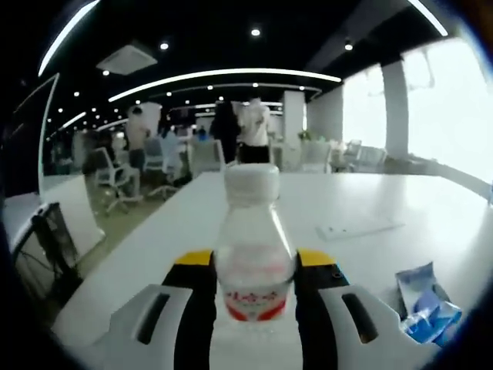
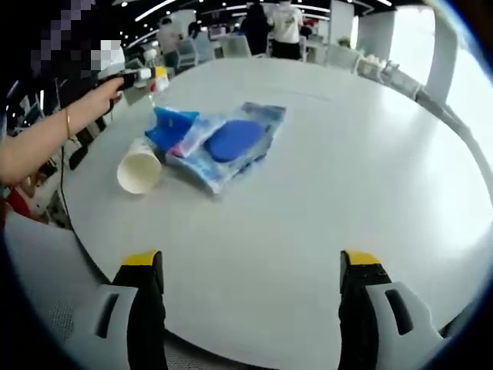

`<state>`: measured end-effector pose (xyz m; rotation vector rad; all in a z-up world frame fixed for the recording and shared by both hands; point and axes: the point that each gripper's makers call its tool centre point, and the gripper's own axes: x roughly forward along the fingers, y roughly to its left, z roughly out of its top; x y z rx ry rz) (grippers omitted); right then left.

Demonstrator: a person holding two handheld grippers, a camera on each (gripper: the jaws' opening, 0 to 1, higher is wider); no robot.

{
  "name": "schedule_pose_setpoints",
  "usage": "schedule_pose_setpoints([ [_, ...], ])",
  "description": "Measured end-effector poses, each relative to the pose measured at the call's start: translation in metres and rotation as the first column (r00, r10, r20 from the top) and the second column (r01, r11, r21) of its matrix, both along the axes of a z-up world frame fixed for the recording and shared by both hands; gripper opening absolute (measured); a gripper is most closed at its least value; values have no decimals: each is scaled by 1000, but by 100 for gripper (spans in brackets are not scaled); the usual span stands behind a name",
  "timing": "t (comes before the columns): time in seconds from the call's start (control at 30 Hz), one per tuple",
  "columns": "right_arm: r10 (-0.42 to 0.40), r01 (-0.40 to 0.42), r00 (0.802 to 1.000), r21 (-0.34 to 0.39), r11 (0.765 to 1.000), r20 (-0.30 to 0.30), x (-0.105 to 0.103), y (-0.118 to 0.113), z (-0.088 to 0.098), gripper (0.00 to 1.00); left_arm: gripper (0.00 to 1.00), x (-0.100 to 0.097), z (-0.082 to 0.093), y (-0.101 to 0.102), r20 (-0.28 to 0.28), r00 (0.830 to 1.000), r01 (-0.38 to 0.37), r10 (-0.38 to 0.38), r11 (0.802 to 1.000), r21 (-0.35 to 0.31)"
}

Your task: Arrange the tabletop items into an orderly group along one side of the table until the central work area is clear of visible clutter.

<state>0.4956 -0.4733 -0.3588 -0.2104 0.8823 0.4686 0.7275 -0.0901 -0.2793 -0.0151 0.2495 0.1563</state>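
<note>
A clear plastic bottle (image 1: 253, 254) with a white cap and a red label stands upright between the black, yellow-tipped jaws of my left gripper (image 1: 255, 264), which is shut on its body. In the right gripper view, my right gripper (image 2: 250, 264) hangs open over the near edge of the white table (image 2: 347, 177) with nothing between its jaws. Further in lie a white paper cup (image 2: 139, 171) on its side and a pile of blue plastic packets (image 2: 223, 142) beside it. A person's hand holds the left gripper (image 2: 143, 76) at the table's far left edge.
A blue packet (image 1: 425, 302) lies to the right of the bottle, and a flat white sheet (image 1: 359, 227) lies further along the table (image 1: 431, 208). Office chairs (image 1: 115, 179) and standing people (image 1: 254, 131) are beyond the far end. Bright windows line the right side.
</note>
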Motion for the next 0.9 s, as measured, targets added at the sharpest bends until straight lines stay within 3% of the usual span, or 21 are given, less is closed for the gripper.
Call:
schedule_pose_setpoints([
  [0.2,8,-8,1000,-18,1000,1,-1,-1,0,94,36,1,-3,-9,-1,997,74,-74,996,56],
  [0.5,20,-20,1000,-35,999,-4,-2,-2,-1,93,36,-5,-8,-4,1,999,39,-39,999,8],
  [0.9,26,-26,1000,-48,999,-4,-2,-2,-1,93,37,-11,-10,-6,-5,1000,-5,5,999,38],
])
